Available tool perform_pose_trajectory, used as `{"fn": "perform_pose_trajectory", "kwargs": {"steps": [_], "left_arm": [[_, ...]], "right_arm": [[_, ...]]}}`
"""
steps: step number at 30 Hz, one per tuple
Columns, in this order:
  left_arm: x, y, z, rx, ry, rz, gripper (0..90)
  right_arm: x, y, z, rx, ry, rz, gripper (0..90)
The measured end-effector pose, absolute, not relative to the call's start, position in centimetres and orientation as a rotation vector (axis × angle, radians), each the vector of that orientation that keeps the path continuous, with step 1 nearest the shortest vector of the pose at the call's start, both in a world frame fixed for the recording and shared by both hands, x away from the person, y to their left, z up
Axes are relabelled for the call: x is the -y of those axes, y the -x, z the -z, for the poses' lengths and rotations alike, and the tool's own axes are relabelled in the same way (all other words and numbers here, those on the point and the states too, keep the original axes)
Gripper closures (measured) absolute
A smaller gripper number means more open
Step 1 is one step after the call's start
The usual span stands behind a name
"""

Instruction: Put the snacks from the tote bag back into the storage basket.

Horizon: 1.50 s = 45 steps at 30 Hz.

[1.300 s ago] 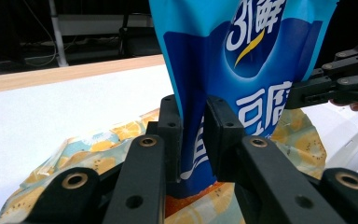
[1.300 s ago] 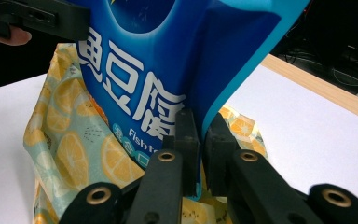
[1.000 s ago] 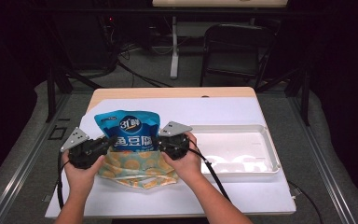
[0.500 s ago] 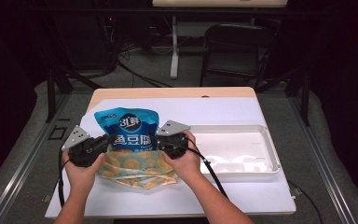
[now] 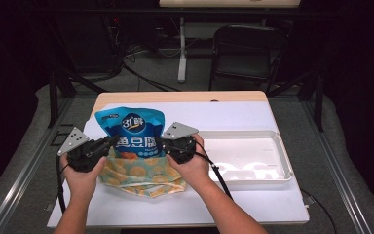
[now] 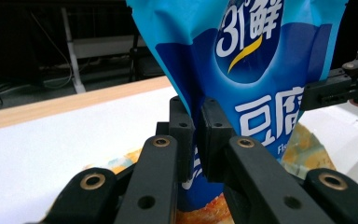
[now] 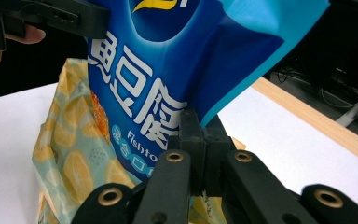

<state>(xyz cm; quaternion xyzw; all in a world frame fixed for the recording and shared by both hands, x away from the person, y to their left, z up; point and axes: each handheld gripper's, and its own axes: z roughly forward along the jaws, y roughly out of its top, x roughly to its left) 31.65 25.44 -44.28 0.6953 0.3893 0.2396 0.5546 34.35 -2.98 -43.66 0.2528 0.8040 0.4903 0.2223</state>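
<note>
Dark surroundings frame a pale wooden table (image 5: 126, 97) covered by a white sheet (image 5: 233, 117), with a black chair (image 5: 246, 53) and cables on the floor behind it. On the right part of the sheet lies a shallow white tray (image 5: 282, 156).

Near the table's left front, a blue snack bag (image 5: 131, 129) stands upright, its lower part tucked into a yellow patterned bag with orange slices printed on it (image 5: 141, 175), which rests on the sheet.

The left hand-held gripper (image 5: 108, 142) pinches the blue snack bag's left edge. In the left gripper view, its two black jaws are closed tight on the bag's edge (image 6: 200, 135), with the foil squeezed between them. The right hand-held gripper (image 5: 161, 143) pinches the opposite edge. In the right gripper view, its jaws are likewise clamped on the bag's side (image 7: 200, 140), and the yellow patterned bag (image 7: 65, 168) hangs open just below.

Both hands wrap the gripper bodies from below, the left hand (image 5: 80, 170) and right hand (image 5: 192, 168) sitting on either side of the yellow patterned bag. Each gripper carries a grey three-cornered plate on top.
</note>
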Motion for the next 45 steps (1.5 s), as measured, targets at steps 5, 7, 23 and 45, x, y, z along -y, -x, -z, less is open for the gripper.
{"fn": "perform_pose_trajectory", "kwargs": {"steps": [5, 7, 23, 45], "left_arm": [[-25.4, -31.9, 43.6, -0.904, -1.633, -0.562, 85.2], [-25.4, -32.1, 43.3, -0.9, -1.625, -0.556, 85.3], [-25.5, -32.6, 41.1, -0.868, -1.586, -0.549, 85.6], [-26.1, -30.9, 38.3, -0.799, -1.52, -0.578, 85.9]], "right_arm": [[3.1, -34.2, 42.9, -2.203, -0.691, -1.359, 90.0], [3.1, -34.2, 42.6, -2.201, -0.691, -1.361, 90.0], [3.2, -34.1, 39.8, -2.141, -0.681, -1.375, 90.0], [2.9, -32.2, 36.2, -2.083, -0.603, -1.405, 90.0]]}}
